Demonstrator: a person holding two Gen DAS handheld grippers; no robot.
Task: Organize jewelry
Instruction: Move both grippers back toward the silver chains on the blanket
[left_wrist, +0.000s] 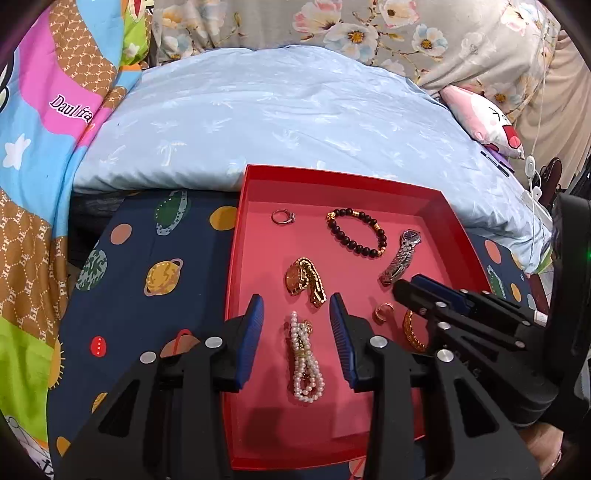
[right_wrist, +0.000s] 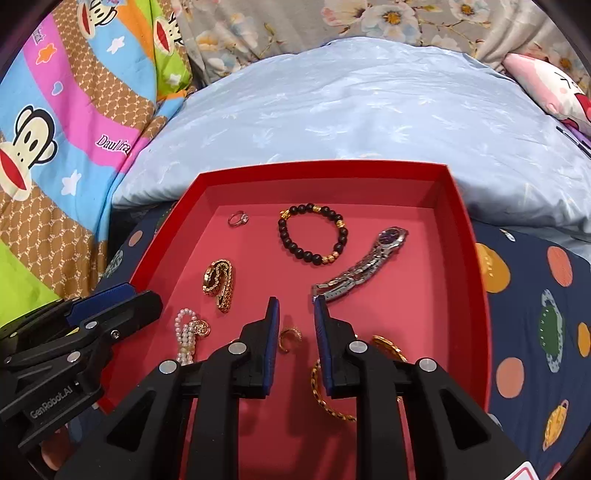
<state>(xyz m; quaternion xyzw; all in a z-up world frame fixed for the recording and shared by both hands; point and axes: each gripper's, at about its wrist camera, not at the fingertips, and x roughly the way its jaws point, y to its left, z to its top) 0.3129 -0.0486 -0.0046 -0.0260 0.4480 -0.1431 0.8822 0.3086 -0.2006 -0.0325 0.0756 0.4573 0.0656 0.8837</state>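
1. Currently, all jewelry visible lies inside the red tray (left_wrist: 454, 218), which sits on a planet-print cloth (left_wrist: 155, 258) on the bed; a pale blue pillow (left_wrist: 280, 110) lies beyond it at the top of both frames.
2. Left claw (left_wrist: 297, 339): fingers spread, nothing pinched. The pearl bracelet (left_wrist: 304, 363) lies on the tray floor between the blue pads (left_wrist: 251, 339), touching neither. It is in the lower centre of the left wrist view.
3. Right claw (right_wrist: 295, 347): fingers parted to a narrow gap, empty. A small gold ring (right_wrist: 289, 338) lies in that gap on the tray floor, apart from both pads. A gold chain bracelet (right_wrist: 321, 391) curves just beside and partly under the right finger, lower centre of frame.
4. Other items, undisturbed:
   - gold watch (left_wrist: 304, 280), centre of tray;
   - dark bead bracelet (left_wrist: 358, 230), upper centre;
   - silver watch (left_wrist: 402, 254), right of the beads;
   - stone ring (left_wrist: 282, 216), upper left of the tray floor.
5. Step in hand (judgement): placing and arranging pieces in the tray. The pearls look released; the right claw seems poised at the gold ring, to grasp or having let go; cannot tell which.
6. Next move (judgement): if the ring is the target, it calls for a low, centred approach and a fine pinch, since the ring is small and flat. Avoid snagging the gold chain bracelet beside the finger. The left claw should lift clear without dragging the pearls.
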